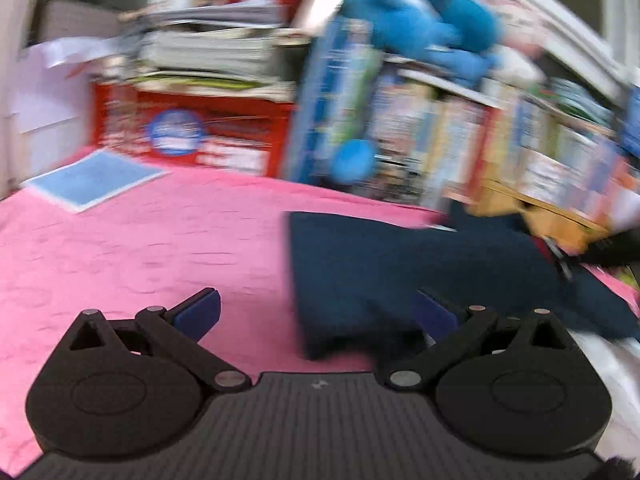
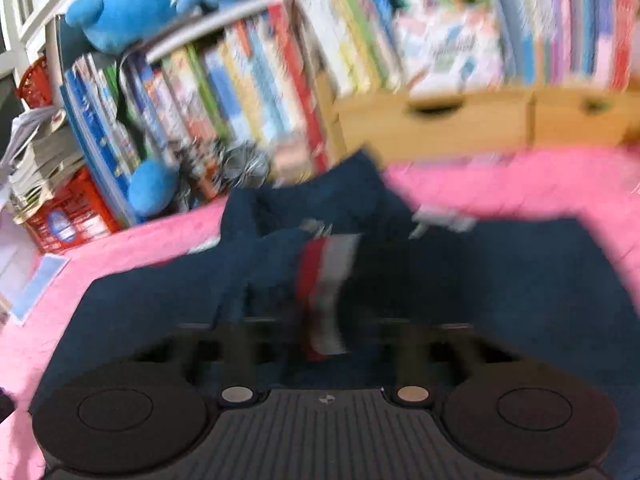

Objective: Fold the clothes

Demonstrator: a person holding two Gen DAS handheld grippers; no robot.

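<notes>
Plainly, the left tool is spread wide, holding nothing, over the pink bed, with open cloth to its left. A navy garment lies right, its straight edge between the fingers. Blur hides the right tool's state; it hangs over the garment.

Setting: a home, most likely a child's bedroom or study corner. Evidence: a pink bedspread covers the work surface. Behind it, a row of colourful children's books stands tightly packed above light wooden drawers. A blue plush toy sits on top of the books. A red box carries a stack of papers. Both views are motion-blurred.
</notes>
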